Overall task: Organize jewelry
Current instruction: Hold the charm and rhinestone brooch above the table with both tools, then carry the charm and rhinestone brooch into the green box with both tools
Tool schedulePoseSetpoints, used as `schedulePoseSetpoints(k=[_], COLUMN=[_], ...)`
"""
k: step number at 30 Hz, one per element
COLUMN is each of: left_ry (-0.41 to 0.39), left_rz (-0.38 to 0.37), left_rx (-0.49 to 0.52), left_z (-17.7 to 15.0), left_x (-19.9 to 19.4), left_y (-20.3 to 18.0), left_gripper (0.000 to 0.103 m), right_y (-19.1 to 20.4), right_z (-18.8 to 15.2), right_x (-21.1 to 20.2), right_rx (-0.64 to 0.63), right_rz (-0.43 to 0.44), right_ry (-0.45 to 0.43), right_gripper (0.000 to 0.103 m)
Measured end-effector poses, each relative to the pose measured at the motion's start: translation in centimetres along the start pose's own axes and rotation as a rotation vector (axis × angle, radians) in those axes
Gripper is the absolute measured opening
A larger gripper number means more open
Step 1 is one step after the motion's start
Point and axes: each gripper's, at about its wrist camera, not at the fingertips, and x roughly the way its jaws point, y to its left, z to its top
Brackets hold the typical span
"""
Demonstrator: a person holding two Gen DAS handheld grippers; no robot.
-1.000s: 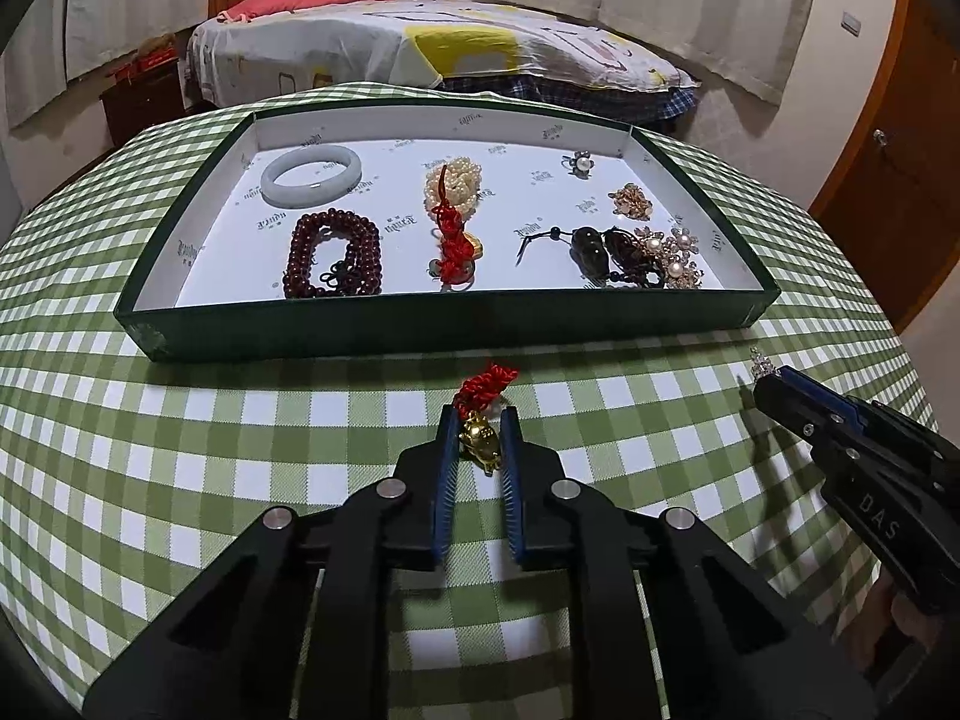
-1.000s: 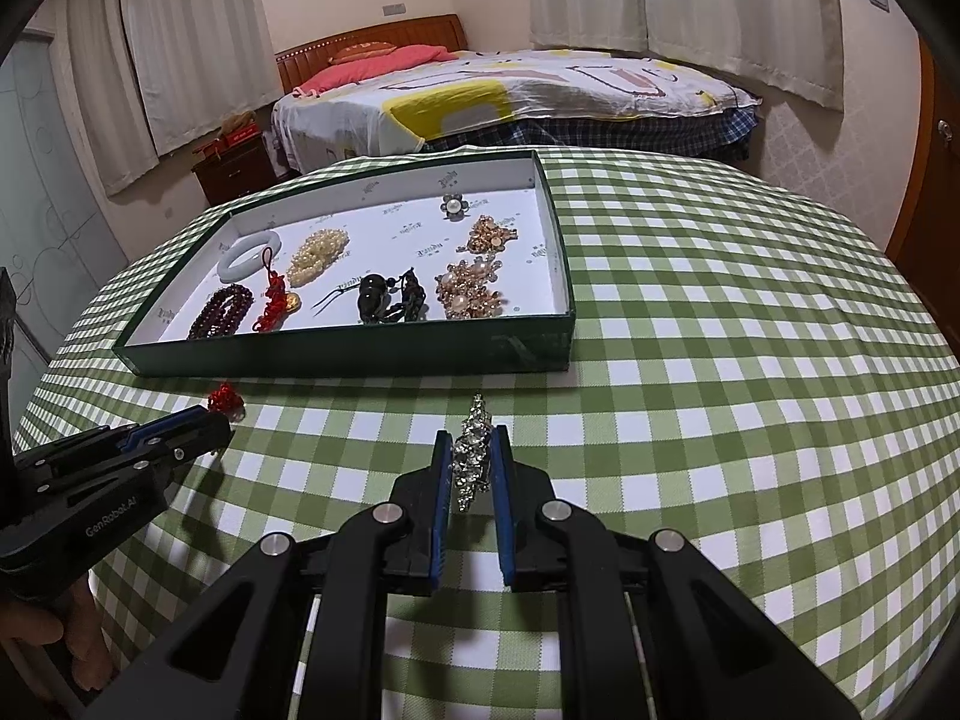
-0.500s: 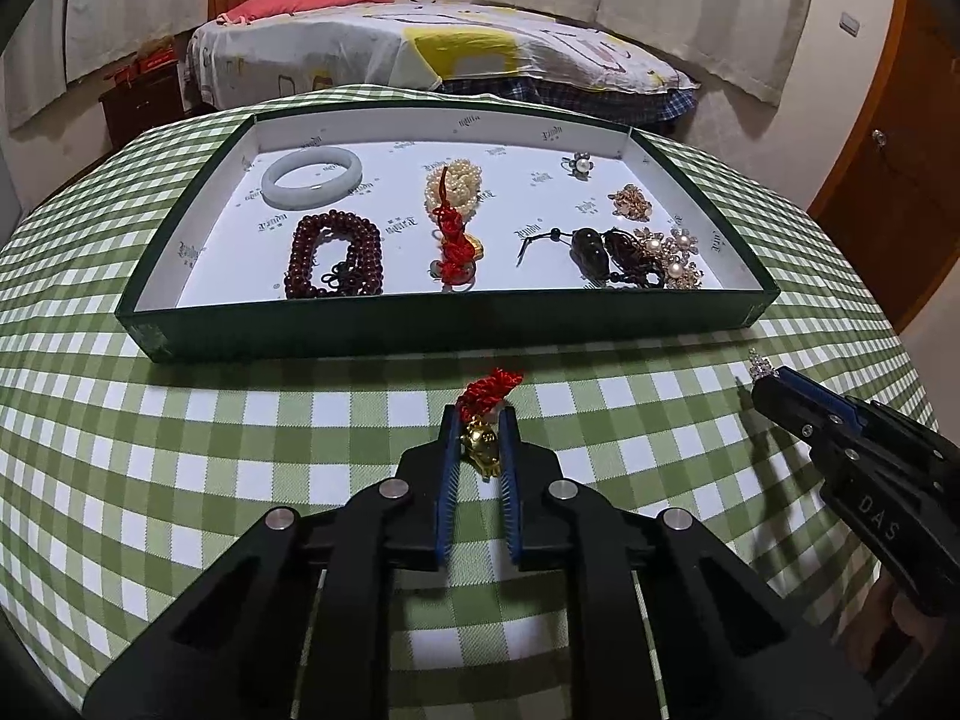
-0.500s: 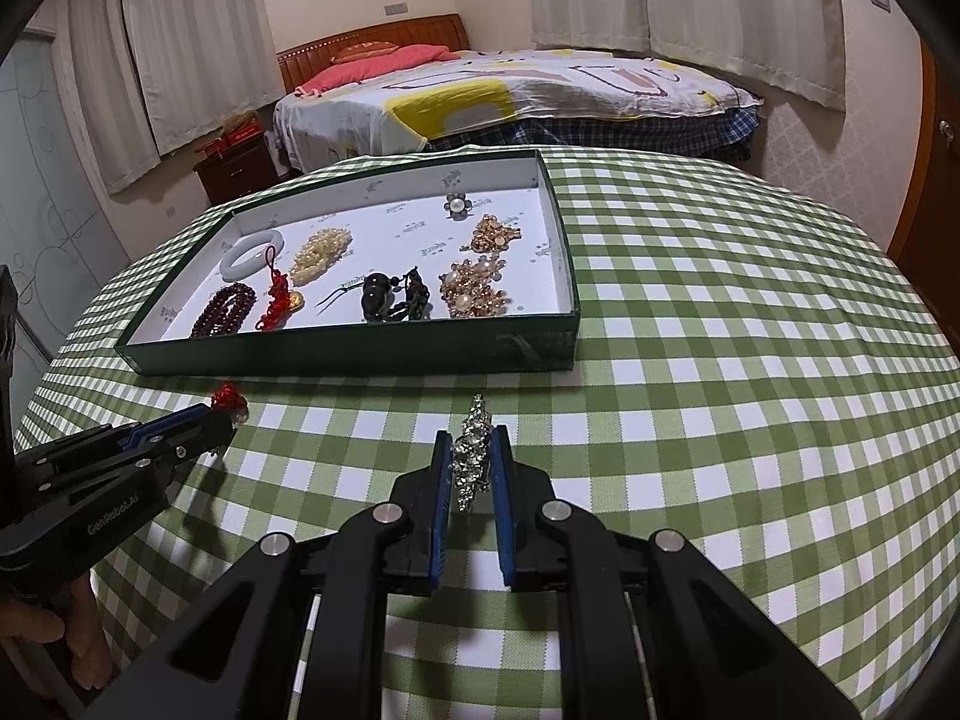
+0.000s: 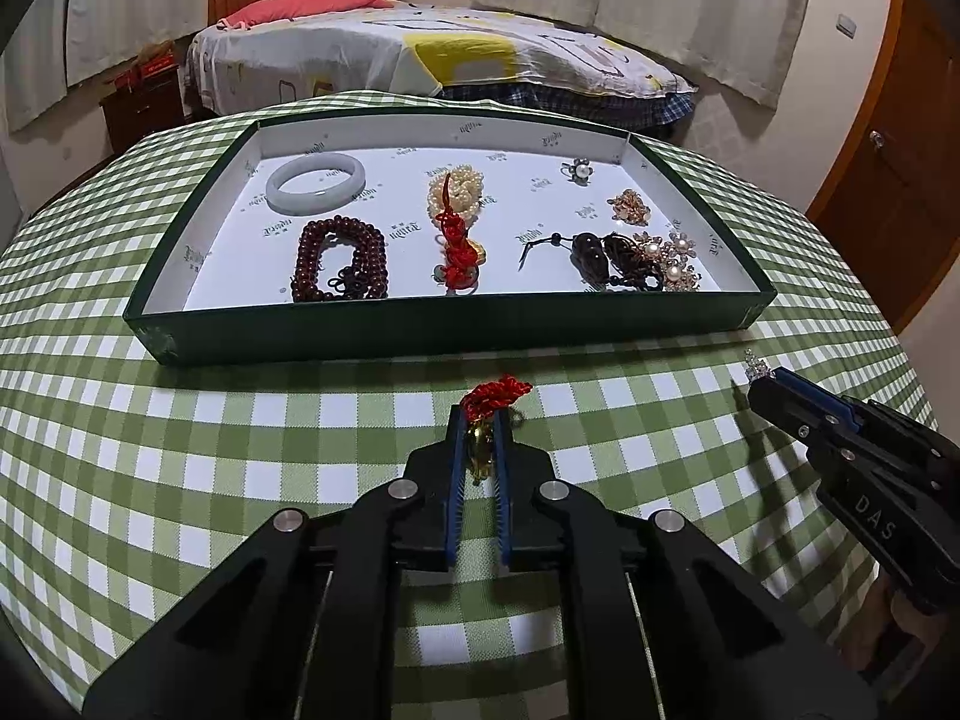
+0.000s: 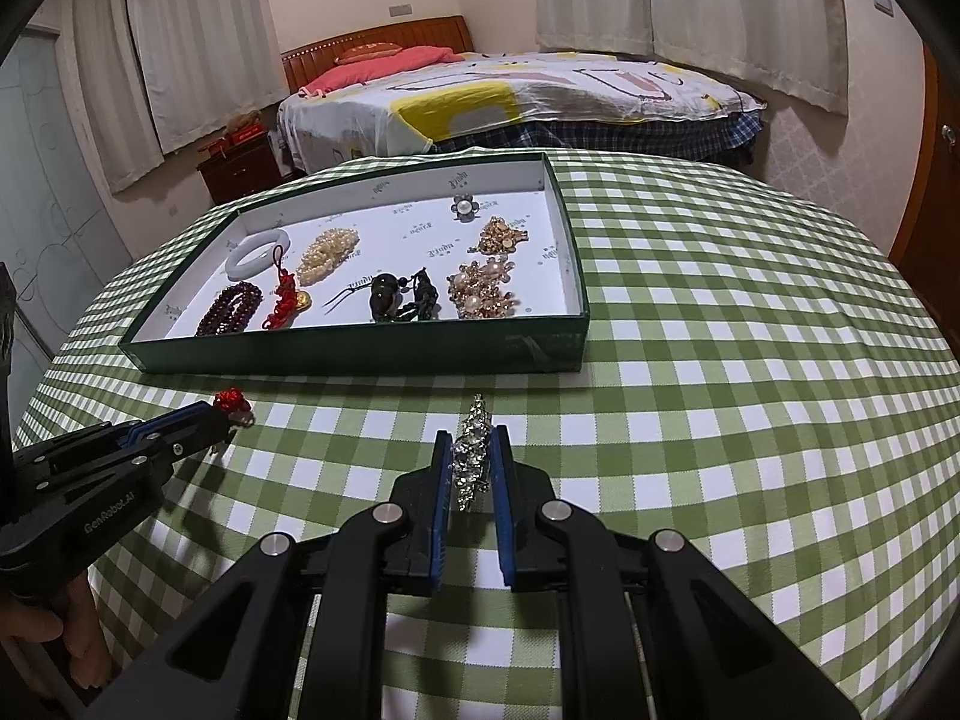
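Centrally, a shallow green tray (image 5: 432,333) with a white lining is set on a round table (image 6: 750,360) covered in green-and-white check; wide bare cloth is left to the right of the tray and between its near wall and both grippers. Within the tray are listed: a pale jade bangle (image 5: 316,182), a dark red bead bracelet (image 5: 339,267), a pearl cluster (image 5: 457,195) with a red knotted charm (image 5: 456,252) laid across it, a dark carved pendant (image 5: 600,255), gold-and-pearl pieces (image 5: 675,267) at the right end and a small pearl flower (image 5: 579,170) near the far wall. The left gripper (image 5: 480,438) is held just short of the tray's near wall, closed on a gold charm with a red knot (image 5: 495,396); its jaws are seen slightly narrower than a second before, the charm drawn a little upright. The right gripper (image 6: 474,456) is closed on a sparkling crystal brooch (image 6: 471,450), unchanged from the earlier frame. Behind the table a bed (image 6: 510,96), curtains (image 6: 720,12) and a wooden door (image 5: 888,180) are recorded.
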Motion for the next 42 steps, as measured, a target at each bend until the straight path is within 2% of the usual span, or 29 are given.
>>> schedulePoseSetpoints(k=[13, 21, 24, 26, 31, 42], left_ry=[0.025, 0.009, 0.018, 0.022, 0.006, -0.056], left_rz=[-0.007, 0.008, 0.003, 0.003, 0.003, 0.007], left_rx=[0.006, 0.022, 0.038, 0.05, 0.059, 0.069], left_z=[0.0, 0.7, 1.1, 1.1, 0.7, 0.6], left_x=[0.0, 0.2, 0.8, 1.0, 0.9, -1.7], left_y=[0.0, -0.5, -0.7, -0.9, -1.0, -1.1], left_gripper=[0.01, 0.027, 0.026, 0.019, 0.013, 0.011], right_y=[0.0, 0.0, 0.0, 0.0, 0.0, 1.0], right_z=[0.1, 0.1, 0.1, 0.1, 0.1, 0.4], right_x=[0.0, -0.1, -0.1, 0.0, 0.0, -1.6], right_rx=[-0.004, -0.002, -0.002, -0.001, -0.002, -0.021], right_rz=[0.011, 0.014, 0.015, 0.016, 0.016, 0.02], right_ry=[0.002, 0.002, 0.005, 0.006, 0.008, -0.041], right_gripper=[0.014, 0.014, 0.014, 0.014, 0.014, 0.014])
